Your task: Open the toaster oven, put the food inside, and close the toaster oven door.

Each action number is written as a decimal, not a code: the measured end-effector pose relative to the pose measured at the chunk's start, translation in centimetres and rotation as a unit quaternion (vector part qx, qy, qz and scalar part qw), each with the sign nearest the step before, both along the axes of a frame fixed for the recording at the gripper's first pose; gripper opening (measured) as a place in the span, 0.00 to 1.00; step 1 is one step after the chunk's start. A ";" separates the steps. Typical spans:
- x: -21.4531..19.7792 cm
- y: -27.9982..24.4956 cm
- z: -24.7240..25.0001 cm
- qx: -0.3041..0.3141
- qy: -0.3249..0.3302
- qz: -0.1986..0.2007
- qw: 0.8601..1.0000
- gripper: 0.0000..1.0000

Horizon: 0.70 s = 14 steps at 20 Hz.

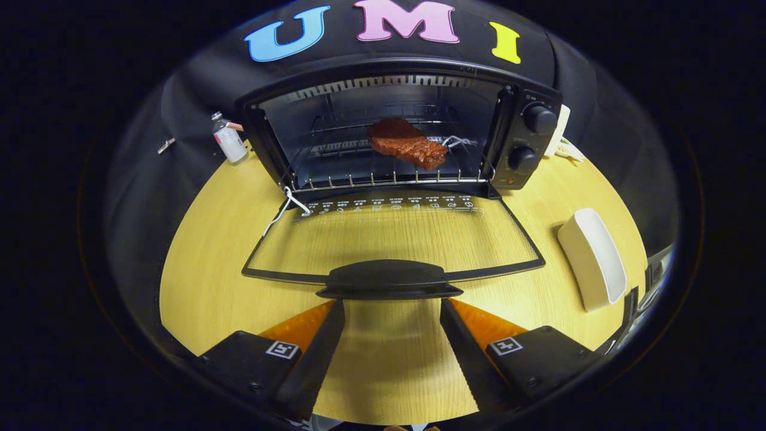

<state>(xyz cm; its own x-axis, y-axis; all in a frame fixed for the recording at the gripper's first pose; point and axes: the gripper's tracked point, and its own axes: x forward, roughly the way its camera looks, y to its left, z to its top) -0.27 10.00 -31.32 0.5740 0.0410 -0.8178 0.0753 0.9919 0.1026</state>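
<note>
A black toaster oven stands at the back of the wooden table, its glass door folded down flat toward me. On the wire rack inside lies a brown-red piece of meat. The door's black handle is just ahead of my fingertips. My gripper is open, its fingers spread wide on either side of the handle's width, with nothing between them but bare table.
A white rectangular dish rests on the table right of the door. A small bottle stands left of the oven. White cords trail at the door's left hinge and behind the oven at the right.
</note>
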 end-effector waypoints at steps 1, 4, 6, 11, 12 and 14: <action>0.0 0.1 0.4 0.005 -0.004 -0.004 1.000 0.99; 0.1 0.0 1.4 0.014 -0.016 -0.006 1.000 0.99; 0.1 0.0 2.1 0.024 -0.026 -0.013 0.999 0.99; 0.5 -0.1 4.6 0.038 -0.059 -0.021 0.997 0.99; 0.6 -0.1 5.3 0.034 -0.074 -0.017 0.997 0.99; 1.3 -0.2 6.9 0.024 -0.109 -0.006 0.994 0.99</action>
